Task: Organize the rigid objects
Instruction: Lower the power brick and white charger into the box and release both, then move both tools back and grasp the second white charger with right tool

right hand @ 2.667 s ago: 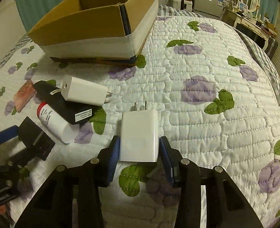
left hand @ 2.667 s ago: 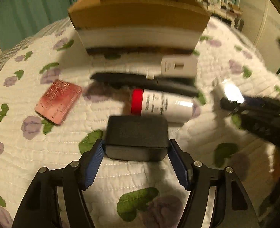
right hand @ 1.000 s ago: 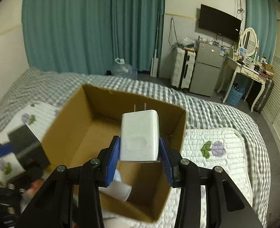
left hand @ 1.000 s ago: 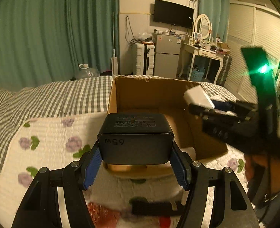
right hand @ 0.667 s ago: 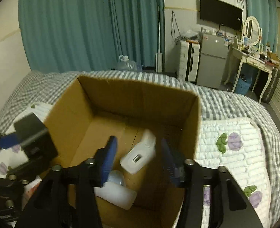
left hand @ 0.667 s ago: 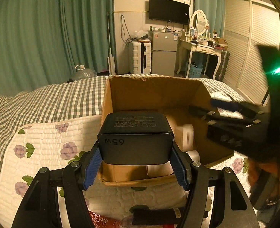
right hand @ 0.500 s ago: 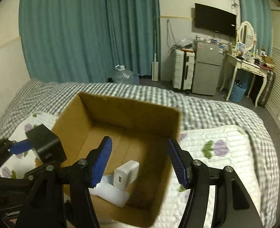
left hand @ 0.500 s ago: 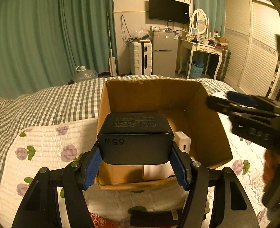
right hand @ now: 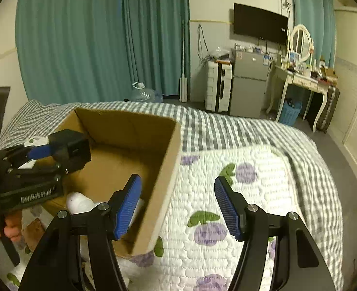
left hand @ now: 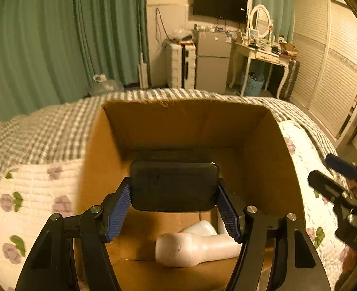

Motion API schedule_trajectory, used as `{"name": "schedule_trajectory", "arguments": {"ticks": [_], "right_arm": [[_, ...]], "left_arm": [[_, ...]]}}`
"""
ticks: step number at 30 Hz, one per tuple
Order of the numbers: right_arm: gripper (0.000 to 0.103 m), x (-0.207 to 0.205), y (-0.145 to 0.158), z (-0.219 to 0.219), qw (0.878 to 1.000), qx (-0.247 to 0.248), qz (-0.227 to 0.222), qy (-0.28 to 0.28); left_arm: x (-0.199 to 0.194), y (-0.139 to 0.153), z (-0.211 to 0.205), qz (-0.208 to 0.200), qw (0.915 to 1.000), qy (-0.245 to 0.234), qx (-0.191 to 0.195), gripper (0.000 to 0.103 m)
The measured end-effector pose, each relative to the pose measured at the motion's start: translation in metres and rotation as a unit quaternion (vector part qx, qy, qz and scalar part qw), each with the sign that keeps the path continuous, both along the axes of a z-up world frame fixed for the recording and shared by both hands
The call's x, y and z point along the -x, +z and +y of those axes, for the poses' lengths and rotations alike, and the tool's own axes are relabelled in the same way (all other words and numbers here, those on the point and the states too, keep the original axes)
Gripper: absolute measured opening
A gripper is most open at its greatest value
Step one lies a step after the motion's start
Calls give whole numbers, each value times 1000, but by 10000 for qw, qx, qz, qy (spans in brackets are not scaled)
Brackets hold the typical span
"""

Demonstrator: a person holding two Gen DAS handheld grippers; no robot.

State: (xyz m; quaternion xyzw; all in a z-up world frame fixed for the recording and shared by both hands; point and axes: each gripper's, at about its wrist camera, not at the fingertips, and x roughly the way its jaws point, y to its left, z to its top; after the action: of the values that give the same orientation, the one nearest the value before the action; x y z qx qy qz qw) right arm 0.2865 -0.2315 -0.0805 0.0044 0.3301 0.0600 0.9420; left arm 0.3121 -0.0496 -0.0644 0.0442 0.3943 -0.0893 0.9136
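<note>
My left gripper (left hand: 173, 208) is shut on a black charger block (left hand: 173, 186) and holds it over the open cardboard box (left hand: 178, 118). A white bottle (left hand: 193, 247) lies on the box floor below it. In the right wrist view the left gripper (right hand: 57, 155) holds the same black charger (right hand: 73, 151) above the box (right hand: 168, 165). My right gripper (right hand: 177, 206) is open and empty, over the box's right wall and the quilt. It shows at the right edge of the left wrist view (left hand: 340, 181).
The box sits on a bed with a white floral quilt (right hand: 251, 194) and a grey checked blanket (right hand: 227, 126). Beyond the bed are teal curtains (right hand: 93, 36), a suitcase (right hand: 218, 87), a small fridge (right hand: 248, 84) and a dressing table (right hand: 304, 80).
My right gripper opened and let the white charger fall into the box, then drew back to the right. My left gripper carried the black charger forward over the box opening.
</note>
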Motion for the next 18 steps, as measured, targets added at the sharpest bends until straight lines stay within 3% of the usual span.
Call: {"name": "schedule_trajectory", "arguments": {"ticks": [3, 8, 18], "right_arm": [[75, -2, -9, -4, 10000, -41, 63, -61], [76, 4, -8, -4, 9999, -11, 70, -91], [88, 56, 43, 27, 9996, 173, -230, -37]], "left_arm": [[-1, -4, -2, -28, 9999, 95, -56, 70], [14, 8, -4, -169, 9998, 11, -132, 70], [79, 41, 23, -309, 9993, -71, -209, 70]]}}
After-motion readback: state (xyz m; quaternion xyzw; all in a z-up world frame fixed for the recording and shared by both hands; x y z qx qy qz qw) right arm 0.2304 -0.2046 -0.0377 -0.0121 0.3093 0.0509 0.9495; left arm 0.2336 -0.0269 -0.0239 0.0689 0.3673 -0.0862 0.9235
